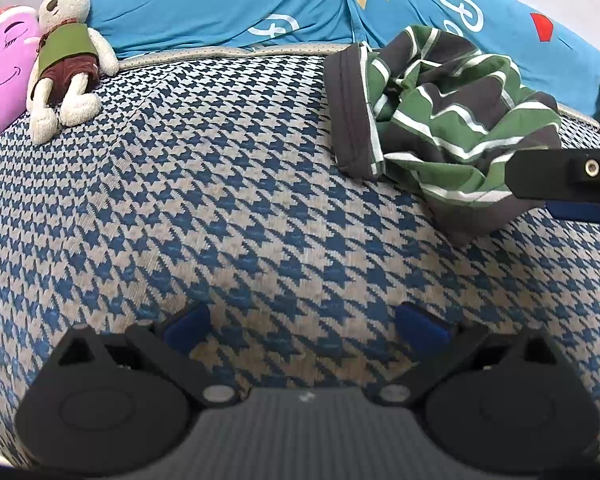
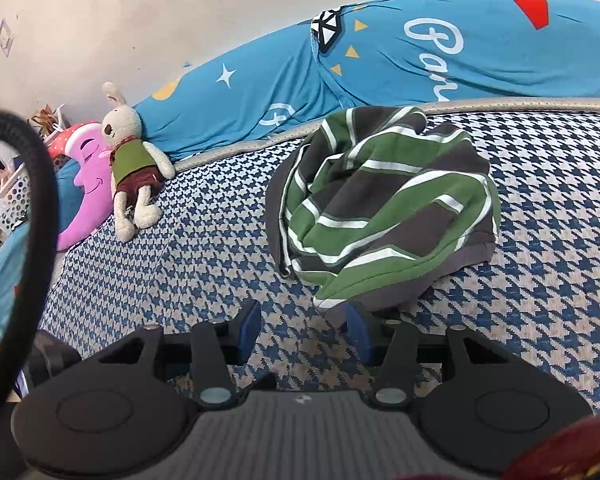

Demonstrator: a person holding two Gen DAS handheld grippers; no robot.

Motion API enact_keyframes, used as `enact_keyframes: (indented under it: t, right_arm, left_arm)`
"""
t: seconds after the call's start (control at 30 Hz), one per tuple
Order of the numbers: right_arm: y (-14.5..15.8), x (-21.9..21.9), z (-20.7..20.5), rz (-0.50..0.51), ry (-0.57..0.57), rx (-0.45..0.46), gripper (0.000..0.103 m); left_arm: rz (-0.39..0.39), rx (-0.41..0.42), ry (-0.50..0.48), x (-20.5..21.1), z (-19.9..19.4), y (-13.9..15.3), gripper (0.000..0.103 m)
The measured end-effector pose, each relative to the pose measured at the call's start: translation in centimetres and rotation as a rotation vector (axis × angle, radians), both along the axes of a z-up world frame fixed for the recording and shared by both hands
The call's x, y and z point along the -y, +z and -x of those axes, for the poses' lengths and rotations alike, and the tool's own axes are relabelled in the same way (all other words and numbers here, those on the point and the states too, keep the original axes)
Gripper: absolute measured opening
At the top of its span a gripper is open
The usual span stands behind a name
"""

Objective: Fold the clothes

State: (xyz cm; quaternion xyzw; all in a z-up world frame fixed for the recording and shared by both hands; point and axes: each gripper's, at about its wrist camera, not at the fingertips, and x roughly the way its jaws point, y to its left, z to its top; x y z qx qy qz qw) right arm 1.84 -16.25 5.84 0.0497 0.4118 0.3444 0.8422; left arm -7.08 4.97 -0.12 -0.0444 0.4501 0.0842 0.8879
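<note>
Clearly the striped garment (image 2: 384, 208) lies crumpled on the houndstooth bed (image 2: 180, 248), unfolded. The right hand-held gripper (image 2: 304, 330) sits spread at its near hem; the left hand-held gripper (image 1: 304, 326), also spread, hovers well apart over bare cover. Best to pinch a hem edge and draw it flat leftward, short of the plush rabbit (image 1: 66, 64).

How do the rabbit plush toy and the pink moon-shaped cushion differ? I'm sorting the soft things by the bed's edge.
The cream rabbit plush toy is dressed in a green top and brown shorts; the pink moon-shaped cushion is bare fabric with a stitched sleeping face. The rabbit has limbs and long ears; the cushion is one curved shape. The rabbit lies on the houndstooth cover, leaning against the cushion. Both are soft toys, lying left of the crumpled green striped garment.
</note>
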Motion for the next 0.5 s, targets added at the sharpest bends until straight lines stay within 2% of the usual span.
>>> enact_keyframes:
  t: [0.13, 0.5]
  right_arm:
    - [-0.06, 0.15, -0.14, 0.000, -0.016, -0.004, 0.054]
    - [-0.04, 0.47, -0.63, 0.003, -0.046, -0.014, 0.054]
  left_arm:
    - [-0.005, -0.001, -0.004, 0.08, 0.07, -0.02, 0.103]
    - [-0.010, -0.005, -0.008, -0.01, -0.06, -0.01, 0.103]
